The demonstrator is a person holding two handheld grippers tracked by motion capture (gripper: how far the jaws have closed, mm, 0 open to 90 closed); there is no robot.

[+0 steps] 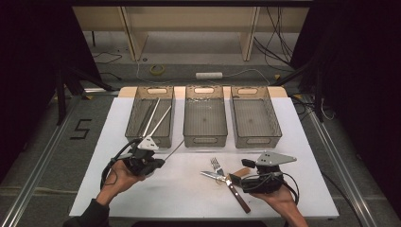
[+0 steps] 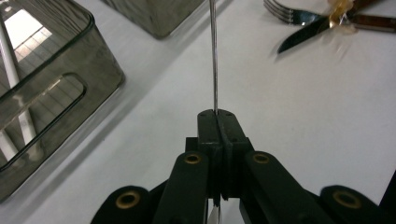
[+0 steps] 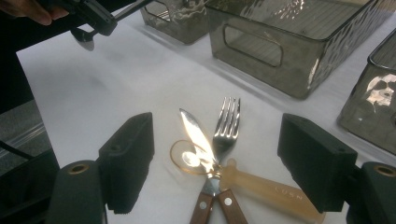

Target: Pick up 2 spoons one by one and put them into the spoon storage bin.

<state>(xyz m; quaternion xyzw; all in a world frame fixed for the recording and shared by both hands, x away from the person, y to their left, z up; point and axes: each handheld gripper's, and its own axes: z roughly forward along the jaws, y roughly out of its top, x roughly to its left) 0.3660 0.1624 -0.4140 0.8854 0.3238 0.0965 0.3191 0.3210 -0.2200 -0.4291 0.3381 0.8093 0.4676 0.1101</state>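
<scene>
Noted right gripper (image 1: 241,176) at the near right of the table (image 1: 189,203), fingers spread wide, holding nothing. Found a pile of cutlery just beyond those fingers in the right gripper view: knife (image 3: 196,135), fork (image 3: 229,121) and amber-handled spoon (image 3: 266,189), overlapping, all flat on the table. Counted none of the three as sorted.

Logged left gripper (image 1: 161,162) at the near left, fingers (image 2: 208,123) pinched tight on a thin metal stick (image 2: 214,56). Saw the stick run straight out from the fingertips, lifted clear of the table and aimed toward the gap between left bin (image 1: 137,113) and middle bin (image 1: 204,137). Judged it picked up but not yet dropped anywhere.

Farther back, spotted two similar sticks (image 1: 151,116) already leaning inside the left bin. Marked middle bin and right bin (image 1: 255,137) as bare.

Rated progress as early to middle: two sticks binned, a third in hand and likely bound for the same left bin. Left to do: release that stick, then move knife, fork and spoon off the table, presumably into the two bare bins.
</scene>
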